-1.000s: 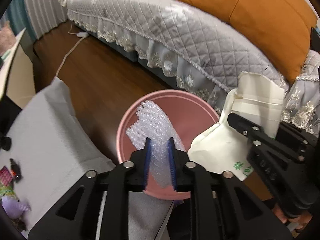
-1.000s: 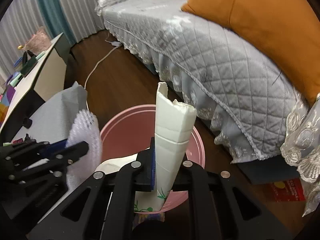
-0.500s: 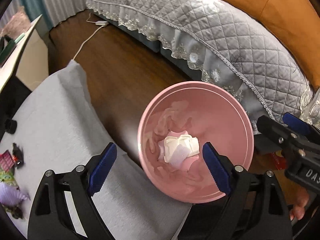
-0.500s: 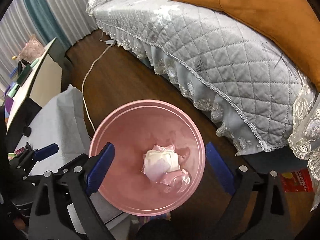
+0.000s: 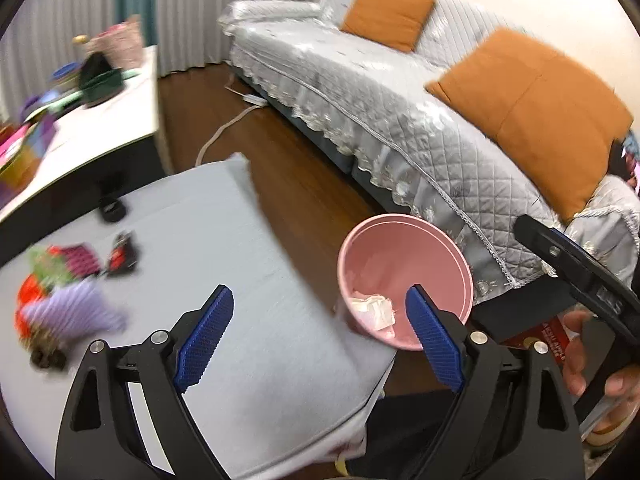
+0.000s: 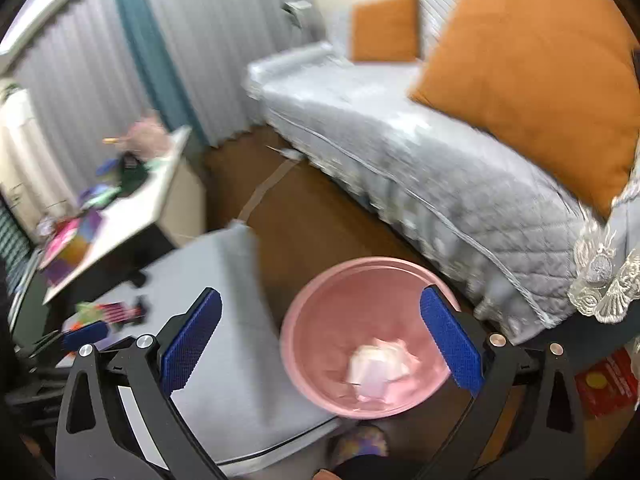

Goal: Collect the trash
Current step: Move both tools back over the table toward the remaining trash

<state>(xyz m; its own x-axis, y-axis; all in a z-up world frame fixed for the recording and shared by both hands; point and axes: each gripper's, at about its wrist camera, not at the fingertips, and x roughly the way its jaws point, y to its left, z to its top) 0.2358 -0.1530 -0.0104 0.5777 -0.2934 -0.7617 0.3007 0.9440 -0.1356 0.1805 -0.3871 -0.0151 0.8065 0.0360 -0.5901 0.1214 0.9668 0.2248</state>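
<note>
Jaws wide and empty, the right gripper (image 6: pixel 320 340) opening above the pink bin (image 6: pixel 312 300).

bin: round pink trash bin (image 5: pixel 404 248), upright on the floor, just beside the table's edge
trash in bin: crumpled white paper (image 6: pixel 378 366) at the bottom
trash on table: colourful wrappers (image 5: pixel 68 304), blurred, in a loose cluster

One pink bin (image 5: pixel 404 256), two orange cushions (image 5: pixel 532 116), one sofa (image 5: pixel 360 92), two grippers (image 5: pixel 320 332).
</note>
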